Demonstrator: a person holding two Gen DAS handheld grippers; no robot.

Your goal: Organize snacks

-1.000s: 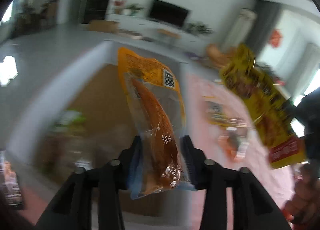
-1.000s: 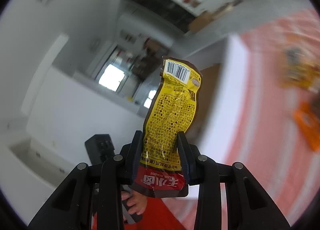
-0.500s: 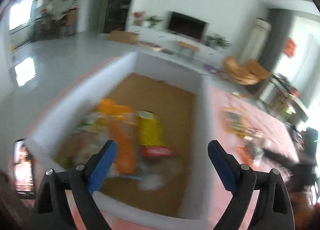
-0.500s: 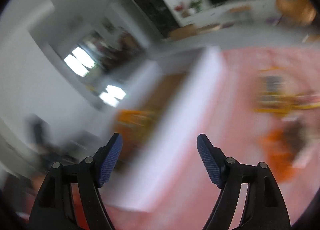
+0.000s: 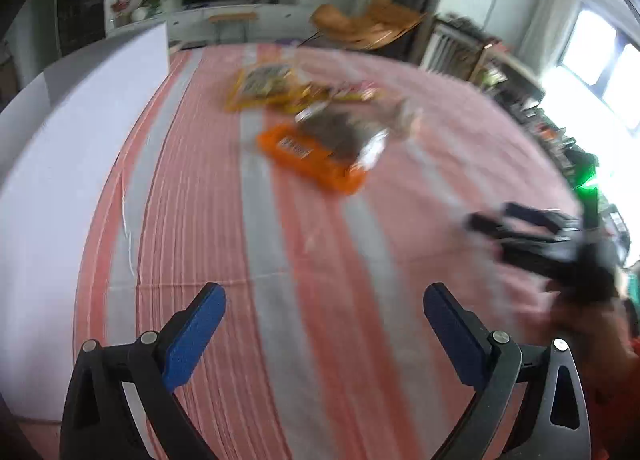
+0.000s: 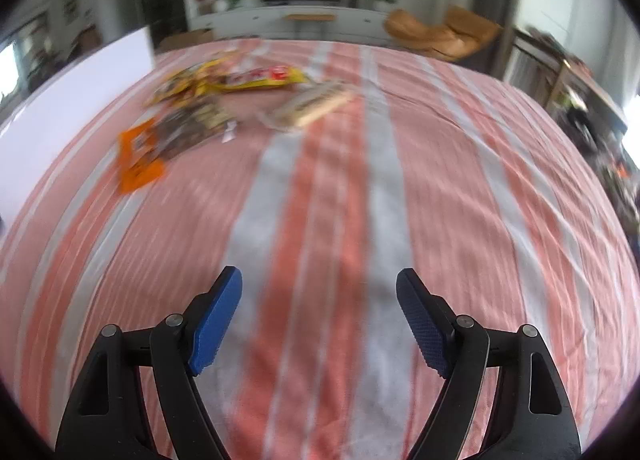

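Well ahead of both claws, a loose heap of snack packets is seen lying on the red-and-white striped cloth [image 6: 320,196]. From the left claw [image 5: 322,310], whose blue pads [image 5: 192,336] are spread wide and still opening with nothing between them, the orange packet [image 5: 310,156] is found ahead and roughly in line with the gap, with a dark clear-wrapped packet [image 5: 344,132] lying partly over it; the yellow packets [image 5: 260,86] are further off and slightly to the left. A white box wall [image 5: 84,108] is seen along that claw's left side. The right claw [image 5: 486,224] is caught, blurred, to the right of the left one and a little ahead, held in a hand [image 5: 592,324]. From the right claw's own view [image 6: 318,280], its jaws are likewise released, opening and empty, over bare cloth. The orange packet [image 6: 138,160] is placed ahead and well to the left, the dark packet [image 6: 188,126] resting on its far end. A long yellow packet [image 6: 260,78] is further away still, and a pale clear-wrapped packet [image 6: 316,104] lies nearly straight ahead, far from the pads. None of the packets is touched by either claw.
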